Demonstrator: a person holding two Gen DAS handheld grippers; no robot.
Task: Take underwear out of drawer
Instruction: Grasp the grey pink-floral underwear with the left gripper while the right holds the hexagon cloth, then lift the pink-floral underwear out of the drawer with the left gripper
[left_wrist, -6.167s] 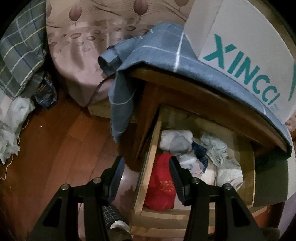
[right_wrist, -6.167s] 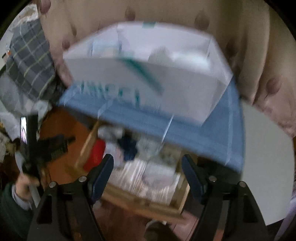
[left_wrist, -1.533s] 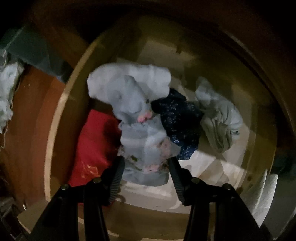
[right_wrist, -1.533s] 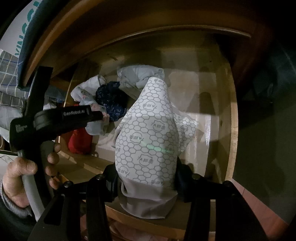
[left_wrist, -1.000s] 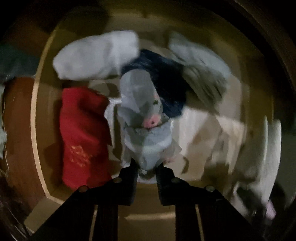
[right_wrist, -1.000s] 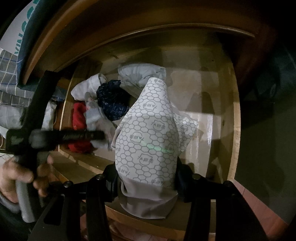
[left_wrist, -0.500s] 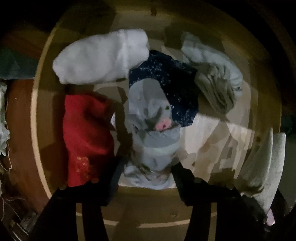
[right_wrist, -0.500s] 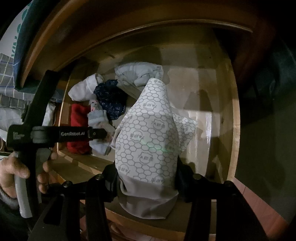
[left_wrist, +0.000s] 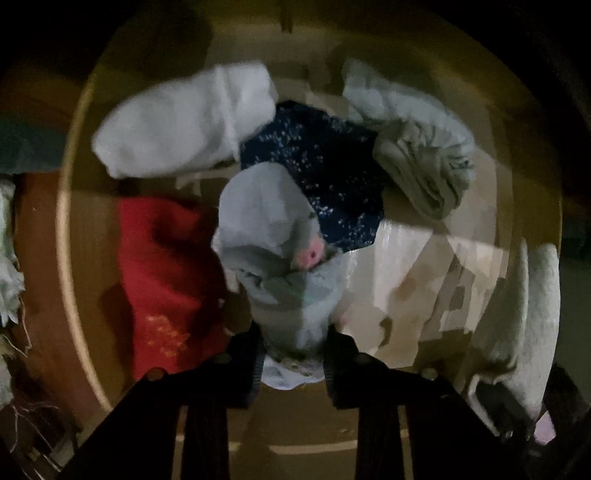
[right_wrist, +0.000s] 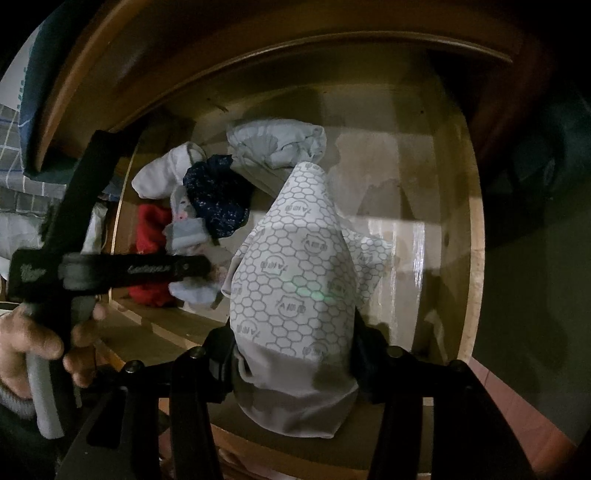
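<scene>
Jaws clamped, left gripper (left_wrist: 293, 354) pointing down

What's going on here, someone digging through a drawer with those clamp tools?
A person is pulling underwear out of an open wooden drawer with a handheld gripper in each hand. The right gripper is clamped on a white pair with a honeycomb print. The left gripper is shut on a pale blue pair with a pink spot, pointing straight down into the drawer. A red piece, a dark blue speckled one and two light bundles lie in the drawer.
</scene>
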